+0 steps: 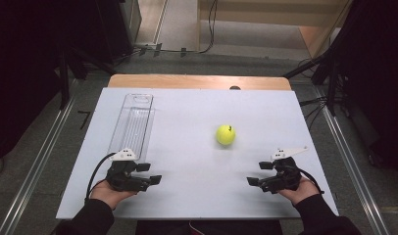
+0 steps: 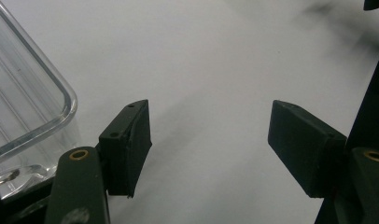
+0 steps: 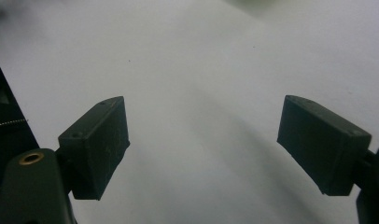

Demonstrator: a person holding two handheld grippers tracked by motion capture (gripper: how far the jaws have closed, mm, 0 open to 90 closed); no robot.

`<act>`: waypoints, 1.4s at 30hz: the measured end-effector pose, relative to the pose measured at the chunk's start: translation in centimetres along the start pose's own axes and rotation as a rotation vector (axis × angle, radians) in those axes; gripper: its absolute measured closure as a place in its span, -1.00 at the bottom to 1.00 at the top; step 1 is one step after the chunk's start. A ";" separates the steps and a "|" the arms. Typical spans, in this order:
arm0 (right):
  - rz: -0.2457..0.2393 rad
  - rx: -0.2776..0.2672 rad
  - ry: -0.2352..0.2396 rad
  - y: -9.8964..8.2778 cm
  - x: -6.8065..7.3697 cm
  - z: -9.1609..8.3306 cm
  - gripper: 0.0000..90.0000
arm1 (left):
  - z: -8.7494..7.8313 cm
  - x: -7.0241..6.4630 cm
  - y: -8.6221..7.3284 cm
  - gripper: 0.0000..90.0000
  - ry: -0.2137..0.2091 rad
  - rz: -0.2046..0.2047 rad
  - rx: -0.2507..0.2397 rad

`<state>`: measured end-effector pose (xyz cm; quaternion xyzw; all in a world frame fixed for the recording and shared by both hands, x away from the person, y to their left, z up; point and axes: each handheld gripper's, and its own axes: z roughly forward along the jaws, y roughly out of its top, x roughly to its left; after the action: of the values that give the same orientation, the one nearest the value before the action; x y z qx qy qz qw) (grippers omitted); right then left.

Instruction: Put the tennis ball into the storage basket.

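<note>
A yellow-green tennis ball (image 1: 226, 134) rests on the white tabletop (image 1: 197, 105), right of centre. A long clear plastic tray (image 1: 132, 122) lies along the left side, and its rounded near corner (image 2: 33, 107) sits just left of my left jaws. My left gripper (image 1: 153, 173) (image 2: 208, 112) is at the near left, just below the tray's end. It is open, with only bare table between the pads. My right gripper (image 1: 256, 173) (image 3: 202, 105) is at the near right, below and right of the ball, also open with nothing between its pads. The two grippers point inward toward each other.
A wooden strip (image 1: 197, 81) runs along the table's far edge. Metal rails (image 1: 45, 152) flank the table on the floor at both sides. Cables and dark stands (image 1: 329, 73) crowd the back corners. A wide stretch of white surface lies between the grippers.
</note>
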<state>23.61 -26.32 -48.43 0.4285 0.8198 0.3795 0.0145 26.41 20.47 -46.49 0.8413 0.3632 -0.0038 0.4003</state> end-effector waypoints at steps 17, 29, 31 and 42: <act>0.000 0.010 0.013 -0.1 0.1 0.1 -0.68 | 0.1 -0.5 0.2 -0.39 -0.037 -0.010 0.009; 0.011 0.017 0.015 -0.1 0.3 0.2 -0.68 | 0.1 -0.6 0.4 -0.39 -0.046 -0.021 0.003; 0.013 0.016 0.018 -0.1 0.3 0.3 -0.68 | 0.1 -0.7 0.4 -0.39 -0.051 -0.017 0.002; 0.014 0.023 0.020 -0.1 0.4 0.4 -0.68 | 0.3 -0.6 0.5 -0.44 -0.064 -0.027 0.013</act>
<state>23.44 -25.85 -48.66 0.4305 0.8211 0.3747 -0.0014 26.31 19.69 -46.20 0.8383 0.3615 -0.0386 0.4062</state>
